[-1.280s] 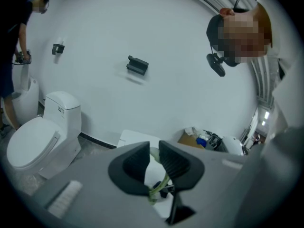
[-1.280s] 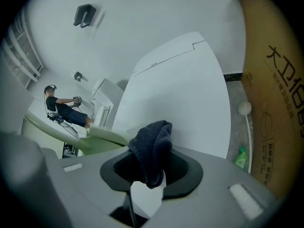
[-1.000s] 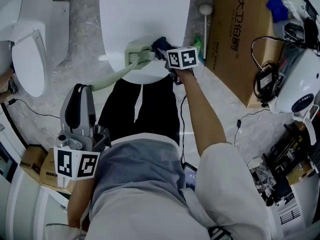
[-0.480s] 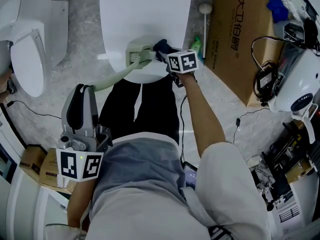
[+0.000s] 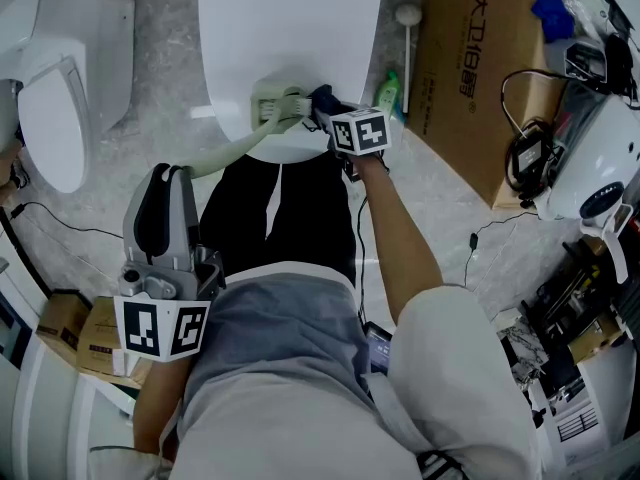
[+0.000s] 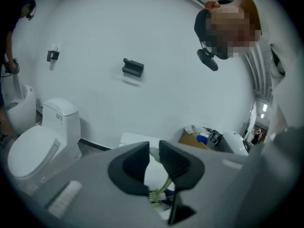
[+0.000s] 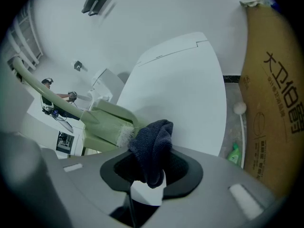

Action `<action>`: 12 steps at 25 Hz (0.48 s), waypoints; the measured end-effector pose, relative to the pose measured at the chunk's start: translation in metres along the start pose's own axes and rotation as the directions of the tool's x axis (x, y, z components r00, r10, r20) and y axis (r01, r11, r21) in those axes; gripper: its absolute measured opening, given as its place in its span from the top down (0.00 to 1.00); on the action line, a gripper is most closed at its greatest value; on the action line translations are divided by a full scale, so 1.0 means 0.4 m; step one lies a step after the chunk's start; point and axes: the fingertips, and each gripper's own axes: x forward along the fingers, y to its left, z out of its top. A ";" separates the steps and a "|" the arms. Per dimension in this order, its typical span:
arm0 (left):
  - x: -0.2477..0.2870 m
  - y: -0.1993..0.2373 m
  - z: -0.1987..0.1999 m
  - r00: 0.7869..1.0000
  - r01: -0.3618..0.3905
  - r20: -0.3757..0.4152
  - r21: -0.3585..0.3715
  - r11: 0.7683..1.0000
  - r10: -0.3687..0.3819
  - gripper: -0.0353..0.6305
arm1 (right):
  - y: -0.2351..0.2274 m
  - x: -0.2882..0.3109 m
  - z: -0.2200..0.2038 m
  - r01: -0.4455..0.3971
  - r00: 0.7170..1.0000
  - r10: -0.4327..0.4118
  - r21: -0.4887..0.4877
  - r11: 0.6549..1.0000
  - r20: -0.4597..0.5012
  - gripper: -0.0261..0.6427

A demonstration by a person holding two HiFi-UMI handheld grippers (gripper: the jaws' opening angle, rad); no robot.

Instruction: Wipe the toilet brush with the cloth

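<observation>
Print on the brown cardboard box (image 5: 470, 78) reads 大卫伯爵 in black characters, and a small green bottle (image 5: 388, 93) stands on the floor just beside it. The person's right forearm (image 5: 395, 233) reaches straight forward, bare below a white sleeve, and carries the right gripper (image 5: 325, 113) over the front edge of the closed white toilet lid (image 5: 290, 28). Its jaws are clenched on a dark blue cloth (image 7: 152, 146), whose bunched end touches the white bristles of the pale green toilet brush (image 7: 107, 127). The left gripper (image 5: 168, 180) sits low by the left hip, pointing forward, its jaws grasping the brush's long curved handle. The brush head hangs above the lid's near edge. Whether the box holds anything cannot be told
</observation>
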 end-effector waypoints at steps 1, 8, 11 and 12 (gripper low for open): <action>0.000 0.000 0.000 1.000 0.001 0.001 0.002 1.000 -0.001 0.95 | 0.001 0.000 -0.006 0.005 1.000 -0.005 0.010 1.000 0.003 0.79; 0.001 -0.001 0.003 1.000 0.013 0.006 0.008 1.000 -0.013 0.95 | 0.009 -0.003 -0.032 0.044 0.998 -0.047 0.096 0.994 0.028 0.79; 0.004 0.000 0.005 1.000 0.018 0.007 0.014 1.000 -0.018 0.95 | 0.015 -0.003 -0.040 0.060 0.997 -0.064 0.116 0.991 0.032 0.79; 0.004 0.000 0.006 1.000 0.021 0.009 0.016 1.000 -0.021 0.95 | 0.018 -0.003 -0.043 0.065 0.997 -0.069 0.118 0.991 0.031 0.79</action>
